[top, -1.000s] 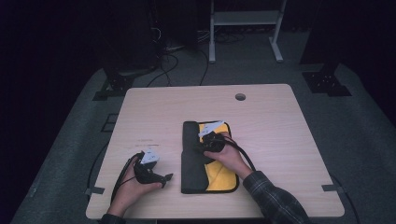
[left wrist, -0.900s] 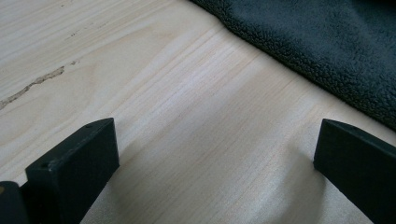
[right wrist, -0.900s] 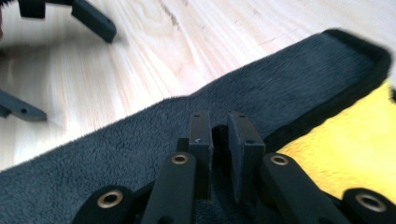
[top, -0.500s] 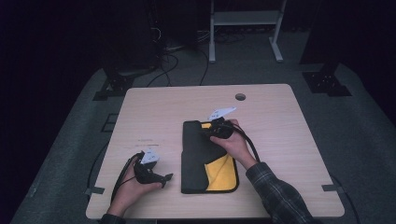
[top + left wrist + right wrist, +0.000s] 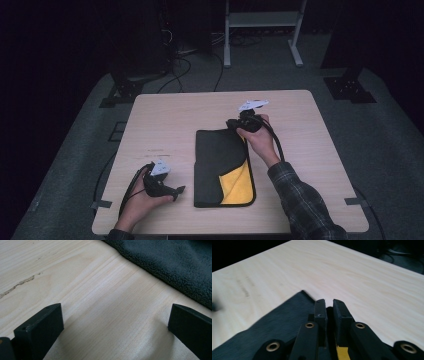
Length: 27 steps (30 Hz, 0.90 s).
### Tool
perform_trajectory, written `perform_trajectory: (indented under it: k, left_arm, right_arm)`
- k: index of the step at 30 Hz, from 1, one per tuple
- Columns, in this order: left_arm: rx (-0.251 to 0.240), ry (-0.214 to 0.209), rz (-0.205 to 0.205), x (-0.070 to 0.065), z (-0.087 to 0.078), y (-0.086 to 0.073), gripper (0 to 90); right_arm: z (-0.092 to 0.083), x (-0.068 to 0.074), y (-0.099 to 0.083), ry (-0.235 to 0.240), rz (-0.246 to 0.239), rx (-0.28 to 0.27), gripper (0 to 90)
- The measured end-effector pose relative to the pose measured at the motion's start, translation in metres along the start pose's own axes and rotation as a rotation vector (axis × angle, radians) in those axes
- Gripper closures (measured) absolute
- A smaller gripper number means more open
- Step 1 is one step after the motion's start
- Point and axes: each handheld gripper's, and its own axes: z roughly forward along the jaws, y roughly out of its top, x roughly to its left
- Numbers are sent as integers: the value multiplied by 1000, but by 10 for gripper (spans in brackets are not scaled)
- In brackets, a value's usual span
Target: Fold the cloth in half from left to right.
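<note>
Risk of the soft black-and-yellow fleece cloth (image 5: pixel 220 165), flat mid-table, slipping from the right gripper (image 5: pixel 235 124), nipped shut on its far corner, while the left gripper (image 5: pixel 176 191), spread wide beside it, pins nothing.

No text, label, brand, number or sign can be read anywhere. The counter (image 5: pixel 190 115) carries a few faint dark marks on its wood, left of the cloth (image 5: pixel 217 160) in the high view; they are too small and pale to tell whether they are letters. In the right gripper view the same faint smudges lie on the counter's bare wood left of the cloth's far corner, blurred past reading. The cloth's dark face and its yellow underside bear no legible tag or print.
</note>
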Motion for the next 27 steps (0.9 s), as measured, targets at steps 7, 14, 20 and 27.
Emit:
perform_trajectory:
  k: [7,14,20,27]
  left_arm:
    - [0,0,0,0,0,0,0]
    - [2,0,2,0,0,0,0]
    - [1,0,2,0,0,0,0]
    - [2,0,2,0,0,0,0]
  right_arm:
    - [8,-31,-5,-60,52,13,812]
    - [23,-52,-19,-94,100,44,810]
    - [35,-57,-30,-147,88,89,717]
    - [17,-66,-26,-195,120,24,583]
